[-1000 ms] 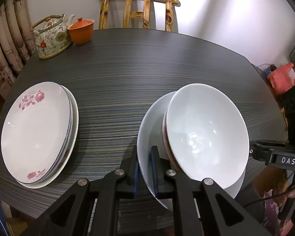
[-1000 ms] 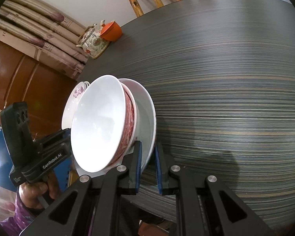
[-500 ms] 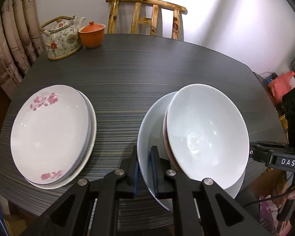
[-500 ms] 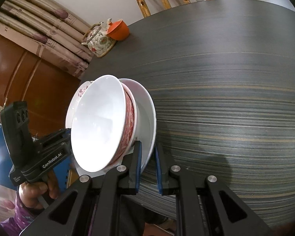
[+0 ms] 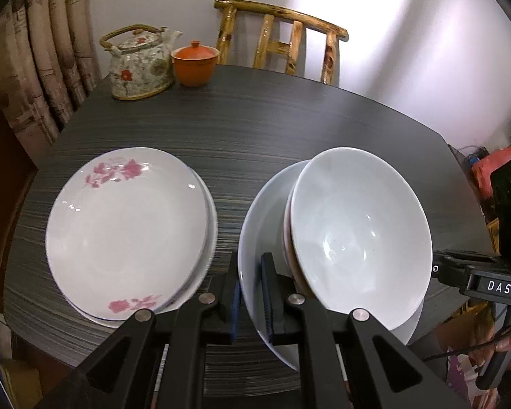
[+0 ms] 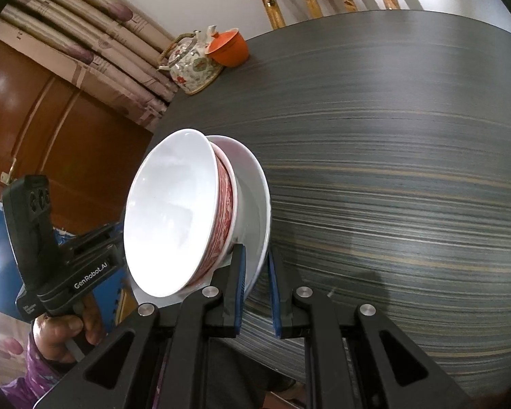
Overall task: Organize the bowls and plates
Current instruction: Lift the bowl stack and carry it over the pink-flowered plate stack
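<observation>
Plate (image 5: 265, 211) with two nested bowls (image 5: 357, 221) on it — held clear of the table (image 5: 289, 129), out over its near right edge. Left gripper (image 5: 252, 293) pinching the plate's near-left rim; right gripper (image 6: 257, 288) pinching the opposite rim, blue pads pressed on either face of the thin edge. Glazed ceramic: stiff, brittle, slick under rubber, and probably heavy with the bowls aboard. Bowls loose, sitting off-centre toward the right — likely to slide if tipped. Best kept level, gripped deep on the rim from both sides, never by one edge alone. Second stack of plates (image 5: 126, 225), pink-flowered, resting on the table at near left; teapot (image 5: 139, 64) and orange cup (image 5: 195, 64) at far left.
</observation>
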`<state>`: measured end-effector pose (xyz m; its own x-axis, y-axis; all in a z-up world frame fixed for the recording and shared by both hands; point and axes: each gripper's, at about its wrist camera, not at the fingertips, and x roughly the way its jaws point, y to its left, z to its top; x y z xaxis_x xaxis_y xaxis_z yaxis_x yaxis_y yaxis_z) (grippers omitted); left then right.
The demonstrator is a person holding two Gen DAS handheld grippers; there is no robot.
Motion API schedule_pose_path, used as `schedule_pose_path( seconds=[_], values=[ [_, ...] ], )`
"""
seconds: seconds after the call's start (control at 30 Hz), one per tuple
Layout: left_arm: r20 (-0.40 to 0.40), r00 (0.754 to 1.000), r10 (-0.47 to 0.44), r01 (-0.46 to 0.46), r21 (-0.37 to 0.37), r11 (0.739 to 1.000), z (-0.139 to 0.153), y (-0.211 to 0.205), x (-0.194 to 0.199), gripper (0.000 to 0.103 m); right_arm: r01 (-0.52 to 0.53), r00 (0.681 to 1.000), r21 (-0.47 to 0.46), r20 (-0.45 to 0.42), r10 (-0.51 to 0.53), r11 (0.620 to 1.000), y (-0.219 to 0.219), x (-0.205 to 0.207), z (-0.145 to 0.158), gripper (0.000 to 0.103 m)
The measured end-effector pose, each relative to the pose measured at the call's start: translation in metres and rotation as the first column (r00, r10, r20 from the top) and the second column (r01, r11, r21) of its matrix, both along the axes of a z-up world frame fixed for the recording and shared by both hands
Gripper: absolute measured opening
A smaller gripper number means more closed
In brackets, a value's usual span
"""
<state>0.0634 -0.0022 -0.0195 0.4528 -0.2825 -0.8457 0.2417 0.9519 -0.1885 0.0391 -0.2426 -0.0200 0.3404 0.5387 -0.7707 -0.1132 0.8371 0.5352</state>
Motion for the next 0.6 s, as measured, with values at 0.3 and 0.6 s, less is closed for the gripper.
schedule_pose_path(
  seconds=[0.3, 0.6],
  values=[
    [0.01, 0.999, 0.05, -0.05, -0.002, 0.999, 0.012, 0.03, 0.005, 0.009, -0.039, 0.999, 0.002, 0.011, 0.039, 0.999, 0.024, 0.015, 0.01, 0.013],
    [0.018, 0.994, 0.104, -0.103, -0.009, 0.995, 0.02, 0.062, 0.01, 0.009, -0.085, 0.996, -0.007, 0.024, 0.085, 0.996, 0.054, 0.033, 0.021, 0.013]
  ],
)
